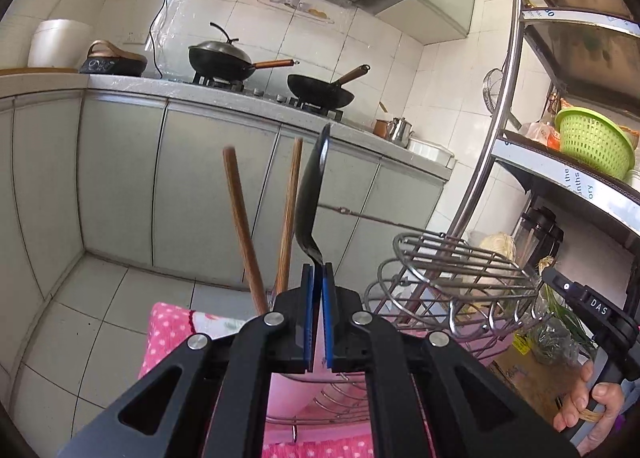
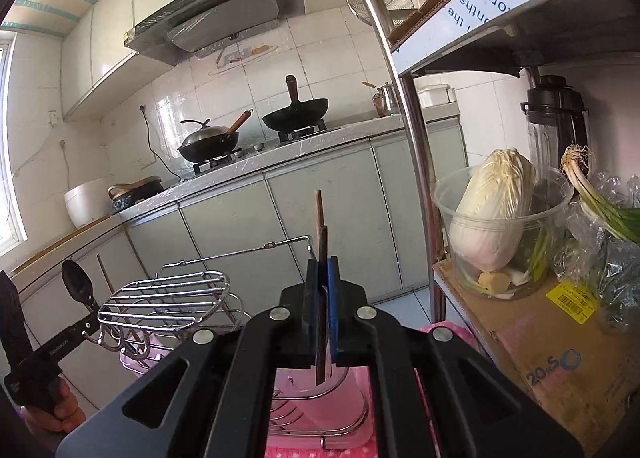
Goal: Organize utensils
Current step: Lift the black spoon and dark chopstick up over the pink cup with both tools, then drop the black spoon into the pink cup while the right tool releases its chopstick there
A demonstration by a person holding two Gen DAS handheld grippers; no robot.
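My left gripper (image 1: 317, 272) is shut on the neck of a black spoon (image 1: 312, 198), bowl up; the spoon also shows far left in the right wrist view (image 2: 78, 286). Two wooden handles (image 1: 244, 234) stand upright just left of it. My right gripper (image 2: 322, 268) is shut on wooden chopsticks (image 2: 320, 226), held upright between the blue pads. A metal wire rack (image 1: 452, 270) with hooks stands over a pink tray (image 2: 348, 414); it lies right of the left gripper and left of the right gripper (image 2: 168, 298).
A steel shelf unit (image 2: 416, 162) at the right holds a cabbage in a clear tub (image 2: 496, 214), green onions, a blender and a green basket (image 1: 596, 142). Behind is a counter with two woks (image 1: 320, 88). A pink dotted cloth (image 1: 172, 326) lies below.
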